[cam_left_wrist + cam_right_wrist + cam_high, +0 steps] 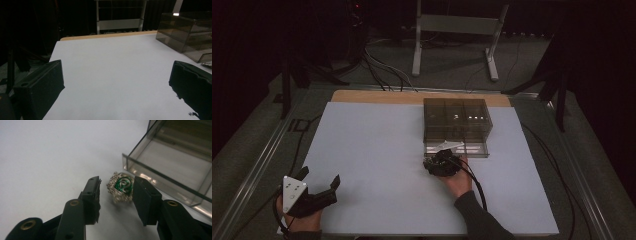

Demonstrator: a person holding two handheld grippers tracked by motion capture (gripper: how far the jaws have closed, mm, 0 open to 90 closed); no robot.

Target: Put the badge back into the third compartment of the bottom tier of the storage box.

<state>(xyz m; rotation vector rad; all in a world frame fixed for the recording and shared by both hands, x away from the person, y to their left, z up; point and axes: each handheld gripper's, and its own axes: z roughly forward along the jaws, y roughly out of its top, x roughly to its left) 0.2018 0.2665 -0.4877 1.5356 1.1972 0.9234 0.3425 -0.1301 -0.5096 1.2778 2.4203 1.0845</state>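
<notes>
Left gripper [319, 186] sits idle at the near left corner of the counter [372, 150], jaws wide, nothing between them. Moving right, we see the ring [120, 186], silver with a green stone, lying on the counter near its middle, just in front of the smoky drawer box [456, 124] that stands at the far edge. The bottom drawer [175, 167] is pulled out and looks bare. Right gripper [116, 188] straddles the ring with jaws half open; the right one seems to touch, the left is clear, so no grip yet. We judge it early: grasp, lift and placing in the drawer all remain.
</notes>
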